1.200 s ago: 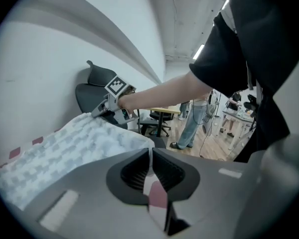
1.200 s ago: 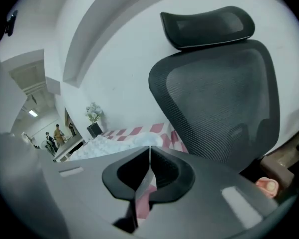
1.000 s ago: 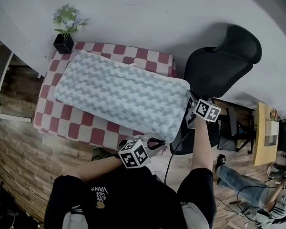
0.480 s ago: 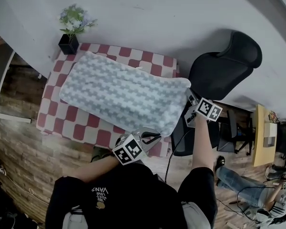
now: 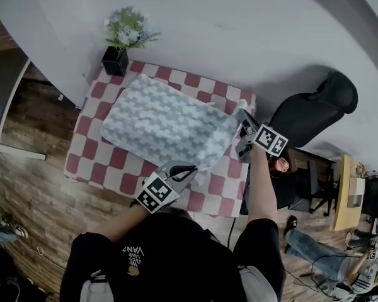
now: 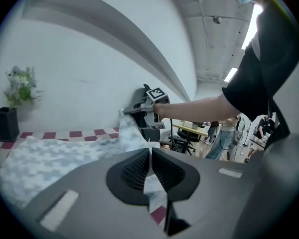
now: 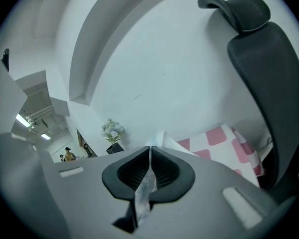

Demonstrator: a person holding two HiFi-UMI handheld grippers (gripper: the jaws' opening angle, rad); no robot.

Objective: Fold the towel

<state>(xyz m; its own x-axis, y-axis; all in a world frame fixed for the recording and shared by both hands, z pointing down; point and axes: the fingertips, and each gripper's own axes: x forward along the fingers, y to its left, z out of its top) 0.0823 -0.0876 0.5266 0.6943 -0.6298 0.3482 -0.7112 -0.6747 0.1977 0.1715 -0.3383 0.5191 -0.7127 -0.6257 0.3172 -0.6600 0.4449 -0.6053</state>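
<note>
Tools: left tool point(image 6: 149, 156) has its jaws pressed together, with a thin fold of the towel point(image 5: 164, 121) pinched between the pads. The right tool point(image 7: 149, 158) is the same, jaws together on a strip of towel that hangs out below them.
Tool places: in the head view the left tool is at the towel's near right corner, over the near side of the tabletop point(image 5: 91, 159). The right tool is at the towel's far right corner, just beside the chair point(image 5: 315, 109). Both are held at arm's length.
Towel: grey and white zigzag pattern. Most of it lies flat on the tabletop. The right-hand end is lifted off the surface and sags between the two tools. In the left gripper view the far corner stands up at the right tool.
Tabletop: red and white checked surface, with squares showing around the towel on the left, near and far sides.
Plant point(image 5: 127, 30): pale flowers in a black square pot point(image 5: 115, 61), upright at the far left corner of the tabletop, apart from the towel.
Chair: black, high-backed, right of the tabletop, against the white wall point(image 5: 227, 24).
Floor point(image 5: 31, 194): wood planks.
</note>
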